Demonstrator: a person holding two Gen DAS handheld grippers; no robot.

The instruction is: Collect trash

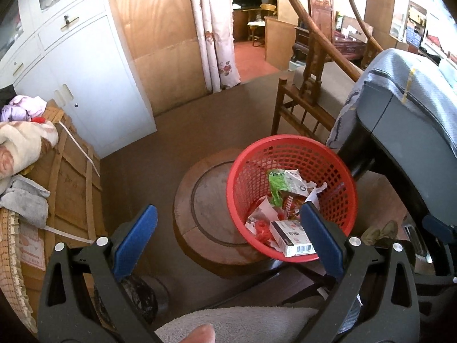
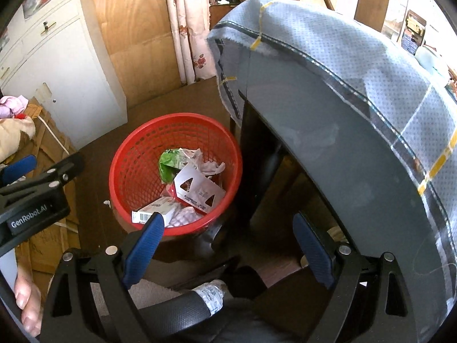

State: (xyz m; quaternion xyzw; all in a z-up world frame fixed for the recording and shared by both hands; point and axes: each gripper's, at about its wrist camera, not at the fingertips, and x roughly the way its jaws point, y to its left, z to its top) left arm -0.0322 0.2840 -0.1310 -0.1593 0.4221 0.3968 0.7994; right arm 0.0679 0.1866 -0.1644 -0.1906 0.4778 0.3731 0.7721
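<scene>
Grey-topped table (image 2: pixel 342 154), draped with a pale blue dotted cloth (image 2: pixel 357 57) edged in yellow stitching, fills the space ahead and to the right of the right tongs (image 2: pixel 231 245); from the left wrist view it rises to the right of the left tongs (image 1: pixel 228 237). White metal cabinet (image 1: pixel 82 85) with drawers stands far ahead on the left, beside a plywood wall panel (image 1: pixel 160 28) and a floral curtain (image 1: pixel 217 34). Brown cardboard boxes (image 1: pixel 71 177) bound with white straps sit to the left of the left tongs, with folded blankets (image 1: pixel 22 143) heaped on top. A round wooden disc (image 1: pixel 205 208) lies on the brown floor (image 1: pixel 200 131) just ahead of the left tongs.

A red plastic mesh waste basket (image 1: pixel 288 148) stands on the floor beside the table leg, ahead and right of the left tongs, ahead and left of the right tongs. Inside it lie a white carton with a barcode (image 1: pixel 291 237), a green wrapper (image 1: pixel 278 184), a red and white cardboard sleeve with triangular cut-outs (image 2: pixel 200 188) and crumpled white paper (image 2: pixel 211 167).

Both pairs of tongs gape wide and hold nothing; the left pair's right finger overlaps the basket rim in its own view, and the right pair's left finger (image 2: pixel 142 251) sits just in front of the basket's near rim.
</scene>
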